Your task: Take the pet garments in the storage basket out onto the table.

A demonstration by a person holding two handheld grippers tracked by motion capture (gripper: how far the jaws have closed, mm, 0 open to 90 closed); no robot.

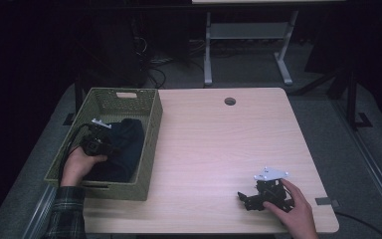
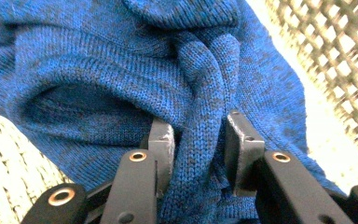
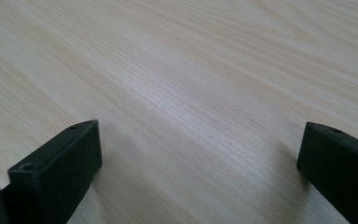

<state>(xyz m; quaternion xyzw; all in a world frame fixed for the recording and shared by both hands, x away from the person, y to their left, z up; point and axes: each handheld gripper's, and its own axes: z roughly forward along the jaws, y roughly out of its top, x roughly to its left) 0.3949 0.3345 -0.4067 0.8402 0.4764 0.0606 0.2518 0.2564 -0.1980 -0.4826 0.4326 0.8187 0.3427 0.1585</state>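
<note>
The left gripper [image 1: 95, 142] is down inside the green woven basket [image 1: 151, 144] at the left edge of the tabletop [image 1: 219, 149], and its fingers [image 2: 161, 144] are closed on a raised fold of the blue knitted sweater [image 2: 121, 79]. In the left gripper view the two black fingers pinch a ridge of the knit between them, with the cloth bunched and creased around the grip. The sweater lies crumpled in the basket, filling most of its floor; from the high view it looks very dark, so its exact outline against the basket's far wall is hard to make out. The basket's pale lattice wall [image 2: 340, 51] shows just beside the cloth.

The right gripper [image 1: 248, 198] rests low on the tabletop near the front right corner, well apart from the basket, held by the person's right hand [image 1: 296, 209]. Its fingers [image 3: 58, 172] stand wide open over bare light wood, with nothing between them
</note>
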